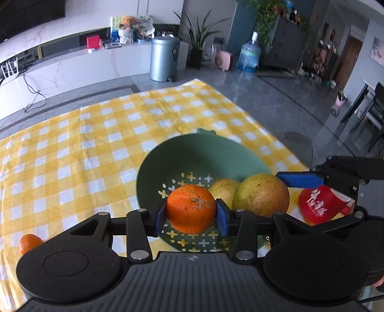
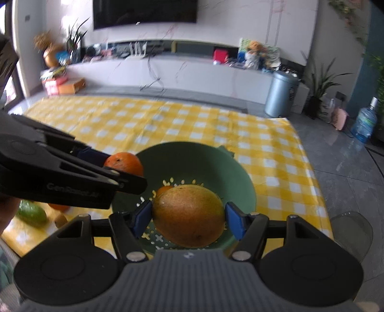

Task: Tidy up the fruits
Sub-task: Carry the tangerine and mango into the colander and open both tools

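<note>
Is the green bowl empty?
No, the green bowl already has a yellowish fruit lying on its holed bottom, seen in the left wrist view.

A home living room: a wall-mounted television [image 2: 145, 10] hangs above a long white cabinet [image 2: 168, 72], with potted plants [image 1: 199, 40] beside it.

A green colander [image 1: 204, 153] with cross-shaped holes sits on the yellow-and-white checked tabletop [image 1: 96, 134]. At 6 o'clock, a speckled orange tangerine [image 1: 190, 208]; at 3 o'clock, a yellow-green mango [image 1: 261, 194] blushed brown.
</note>
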Motion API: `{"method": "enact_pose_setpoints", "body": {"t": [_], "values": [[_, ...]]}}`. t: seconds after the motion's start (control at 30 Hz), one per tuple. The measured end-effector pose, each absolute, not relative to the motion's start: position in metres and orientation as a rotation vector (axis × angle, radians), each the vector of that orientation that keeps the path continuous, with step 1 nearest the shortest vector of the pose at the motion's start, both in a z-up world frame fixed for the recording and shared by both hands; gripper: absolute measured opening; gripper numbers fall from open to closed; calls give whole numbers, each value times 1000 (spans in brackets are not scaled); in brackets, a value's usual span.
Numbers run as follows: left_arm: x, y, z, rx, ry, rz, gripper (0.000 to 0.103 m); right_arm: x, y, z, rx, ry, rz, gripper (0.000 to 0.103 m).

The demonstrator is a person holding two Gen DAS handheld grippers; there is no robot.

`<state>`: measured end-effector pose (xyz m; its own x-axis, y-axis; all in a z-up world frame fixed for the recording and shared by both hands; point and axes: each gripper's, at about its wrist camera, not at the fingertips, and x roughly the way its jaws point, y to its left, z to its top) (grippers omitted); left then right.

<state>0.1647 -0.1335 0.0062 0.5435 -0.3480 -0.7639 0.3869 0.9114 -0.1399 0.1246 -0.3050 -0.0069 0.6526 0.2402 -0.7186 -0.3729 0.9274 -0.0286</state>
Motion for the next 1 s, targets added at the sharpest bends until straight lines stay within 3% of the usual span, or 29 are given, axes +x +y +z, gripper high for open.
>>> {"method": "enact_pose_setpoints", "body": {"t": [1.0], "values": [[188, -148, -33, 155, 1031, -505, 49, 156, -296, -31, -274, 1035, 444, 64]]}}
